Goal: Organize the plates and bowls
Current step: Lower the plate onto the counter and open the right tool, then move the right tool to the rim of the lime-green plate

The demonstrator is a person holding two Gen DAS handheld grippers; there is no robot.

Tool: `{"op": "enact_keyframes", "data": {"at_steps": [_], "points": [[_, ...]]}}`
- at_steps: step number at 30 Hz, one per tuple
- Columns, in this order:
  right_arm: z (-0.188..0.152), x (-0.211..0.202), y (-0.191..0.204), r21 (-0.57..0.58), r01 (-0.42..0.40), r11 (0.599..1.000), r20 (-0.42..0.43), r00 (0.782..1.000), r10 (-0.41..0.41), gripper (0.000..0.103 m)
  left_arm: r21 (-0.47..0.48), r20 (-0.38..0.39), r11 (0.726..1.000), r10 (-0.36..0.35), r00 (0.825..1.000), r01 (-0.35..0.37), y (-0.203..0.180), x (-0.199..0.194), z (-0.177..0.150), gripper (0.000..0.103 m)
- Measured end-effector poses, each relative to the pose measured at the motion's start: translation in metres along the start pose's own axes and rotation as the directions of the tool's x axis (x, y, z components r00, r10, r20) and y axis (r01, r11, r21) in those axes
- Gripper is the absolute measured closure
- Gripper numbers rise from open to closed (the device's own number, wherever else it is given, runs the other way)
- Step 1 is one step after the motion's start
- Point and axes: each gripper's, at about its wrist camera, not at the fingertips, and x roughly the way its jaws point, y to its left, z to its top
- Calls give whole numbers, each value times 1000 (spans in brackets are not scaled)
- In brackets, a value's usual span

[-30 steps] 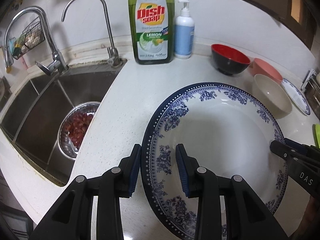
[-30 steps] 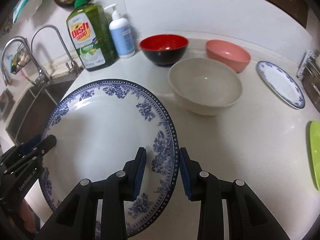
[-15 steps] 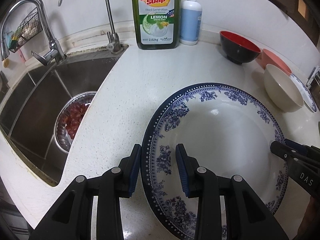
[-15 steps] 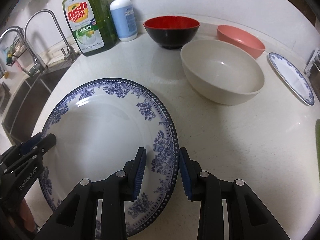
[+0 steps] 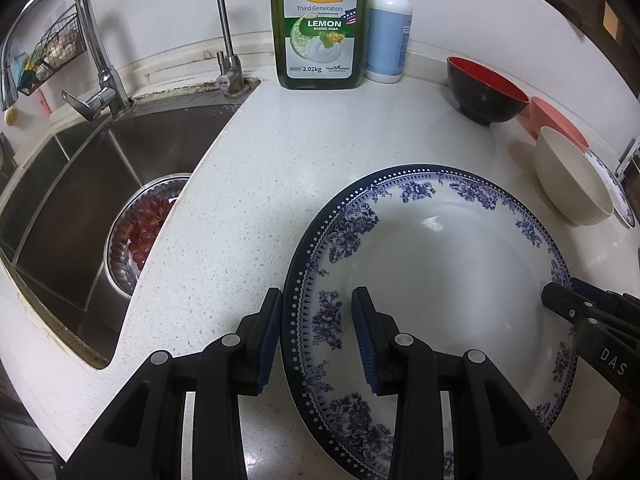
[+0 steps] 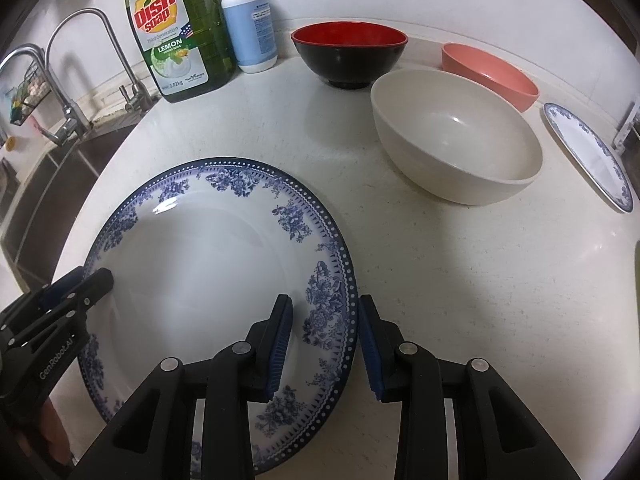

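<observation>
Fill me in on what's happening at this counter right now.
A person holds a large blue-and-white plate over the white counter with two handheld grippers: the left gripper straddles its left rim, the right gripper its right rim. Whether the pads actually pinch the rim is unclear. Beyond it sit a cream bowl, a red-and-black bowl, a pink bowl and a small blue-patterned plate.

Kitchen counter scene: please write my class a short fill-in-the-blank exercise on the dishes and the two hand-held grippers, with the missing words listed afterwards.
1. Each hand-held gripper, left and right, grips the rim of the large ____ and white plate.
2. The bowl beside the white pump bottle is black outside and ____ inside.
3. The metal bowl in the sink holds red ____.
4. The green bottle is labelled Dish ____.

Missing words: blue; red; grapes; soap
</observation>
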Motion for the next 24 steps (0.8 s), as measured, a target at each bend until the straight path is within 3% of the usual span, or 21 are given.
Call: {"op": "enact_keyframes", "data": {"at_steps": [4,7,14,20,24], "points": [[0,1,0,7,-7,1000,1,1000,7,67,3,-10,1000,-2,1000,3,0,0,1,66],[0,1,-4,25,-24,999,0,1000,24,67,-6,0,1000,-8,1000,8,-1,-3,3,54],[2,-18,-8,31,-32,999,84,996,29,50,27,160,999,29,987,-33,-11,-38,14,21],[3,-45,-21,57,-57,997,182,982,46,34,68,254,998,-3,967,-15,-31,-65,24,7],[2,-69,-35,92,-31,995,238,971,8,30,104,295,995,-34,955,3,-51,-78,30,3]]}}
